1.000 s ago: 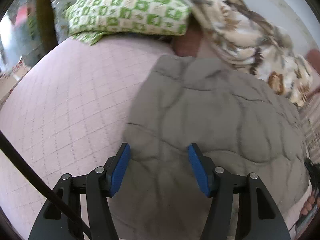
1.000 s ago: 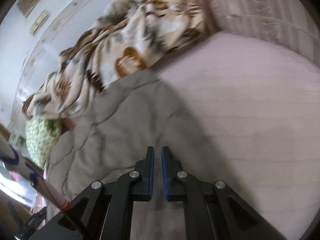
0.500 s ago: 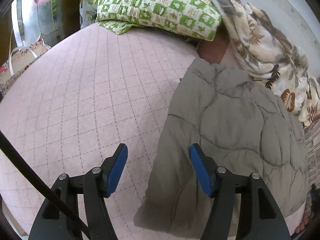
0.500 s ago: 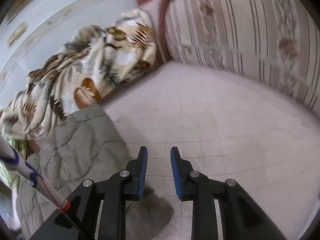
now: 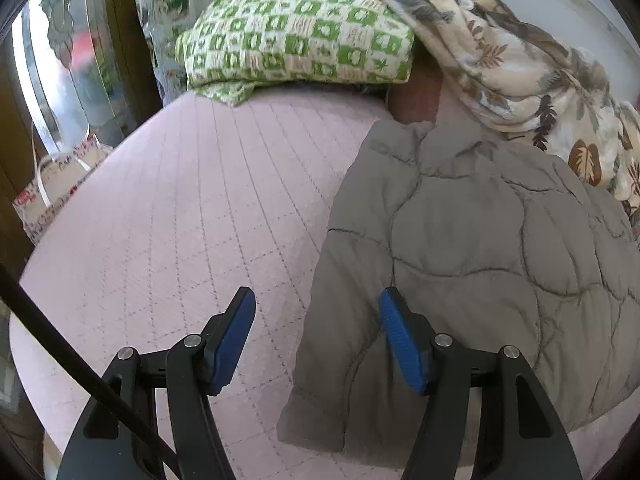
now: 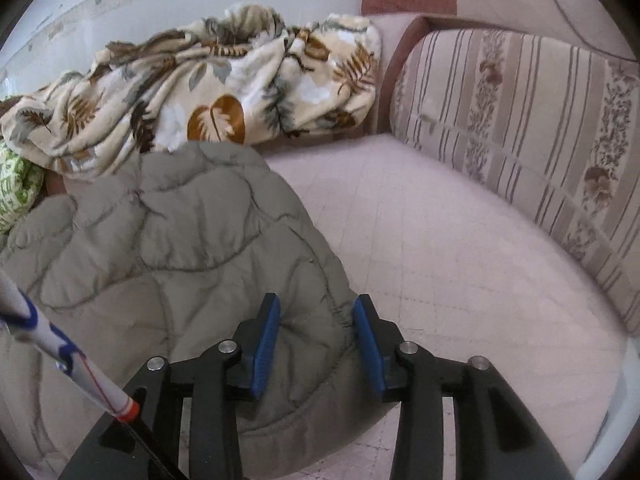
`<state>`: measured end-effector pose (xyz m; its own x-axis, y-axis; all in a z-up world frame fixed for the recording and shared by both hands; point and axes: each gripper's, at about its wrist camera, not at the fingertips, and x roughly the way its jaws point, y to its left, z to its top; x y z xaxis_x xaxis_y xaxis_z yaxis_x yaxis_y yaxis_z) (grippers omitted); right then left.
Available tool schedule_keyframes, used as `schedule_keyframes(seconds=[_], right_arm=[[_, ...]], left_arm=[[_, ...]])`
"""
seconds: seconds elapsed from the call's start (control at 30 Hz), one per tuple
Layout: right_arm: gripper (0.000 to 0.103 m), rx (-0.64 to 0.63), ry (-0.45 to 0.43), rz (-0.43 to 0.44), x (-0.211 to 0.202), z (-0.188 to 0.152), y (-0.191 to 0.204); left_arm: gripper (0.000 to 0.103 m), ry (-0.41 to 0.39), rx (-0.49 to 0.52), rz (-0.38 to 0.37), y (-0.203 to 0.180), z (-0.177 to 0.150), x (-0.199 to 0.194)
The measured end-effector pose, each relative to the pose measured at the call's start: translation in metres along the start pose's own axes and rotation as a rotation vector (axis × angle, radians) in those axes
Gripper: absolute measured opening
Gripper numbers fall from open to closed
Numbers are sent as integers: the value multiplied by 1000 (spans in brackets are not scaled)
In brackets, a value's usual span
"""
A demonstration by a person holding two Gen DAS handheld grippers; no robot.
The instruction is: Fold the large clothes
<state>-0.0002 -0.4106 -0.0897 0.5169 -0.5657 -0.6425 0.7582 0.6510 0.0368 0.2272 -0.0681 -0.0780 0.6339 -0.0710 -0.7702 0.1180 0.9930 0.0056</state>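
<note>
My right gripper opening, straddling grey quilted jacket edge, pads clear; left gripper wide, empty. Risk: puffy fold springs open.

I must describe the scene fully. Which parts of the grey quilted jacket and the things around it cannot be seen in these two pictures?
- Grey quilted jacket: left wrist view, its right side is cut off by the lens edge; sleeves not visible.
- Same jacket, right wrist view: the near hem is hidden behind the right gripper, whose jaws are opening around a fold.
- Green checked pillow: right wrist view, mostly hidden by the leaf-print blanket.
- Left gripper: whether it touches anything is unclear.
</note>
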Motion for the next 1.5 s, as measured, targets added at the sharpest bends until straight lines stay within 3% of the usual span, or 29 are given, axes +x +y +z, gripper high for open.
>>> schedule_keyframes(seconds=[0.1,0.23,0.33,0.53,0.67,0.7,0.77,0.9,1.0,1.1,1.2,1.33,1.5], right_arm=[[43,7,-42,-2,-14,1,1],[54,2,-101,-27,-37,1,2],[56,-6,-126,-23,-51,-1,3],[62,-54,-154,-10,-76,-18,14],[63,-86,-142,16,-88,-37,23],[63,-94,-137,22,-91,-42,25],[63,-109,-131,33,-97,-53,28],[63,-129,-132,53,-114,-70,33],[63,-116,-127,74,-128,-80,29],[64,-94,-120,96,-143,-90,22],[64,-83,-112,118,-159,-100,15],[64,-88,-109,150,-181,-115,9],[66,-117,-121,168,-208,-136,4]], left_arm=[[64,-36,22,13,-5,-4,-11],[64,-94,47,26,-10,-10,-30],[64,-136,56,31,-14,-15,-45],[64,-220,76,50,-19,-27,-71],[69,-322,66,73,-17,-39,-94],[76,-353,68,68,-16,-42,-102],[80,-426,86,22,-15,-51,-123],[84,-423,132,-31,-17,-64,-153],[84,-447,90,-73,-8,-80,-184],[90,-571,-5,-19,7,-99,-229],[95,-638,-55,5,19,-114,-262],[97,-649,-50,-11,28,-132,-294],[98,-560,-5,-180,30,-141,-307]])
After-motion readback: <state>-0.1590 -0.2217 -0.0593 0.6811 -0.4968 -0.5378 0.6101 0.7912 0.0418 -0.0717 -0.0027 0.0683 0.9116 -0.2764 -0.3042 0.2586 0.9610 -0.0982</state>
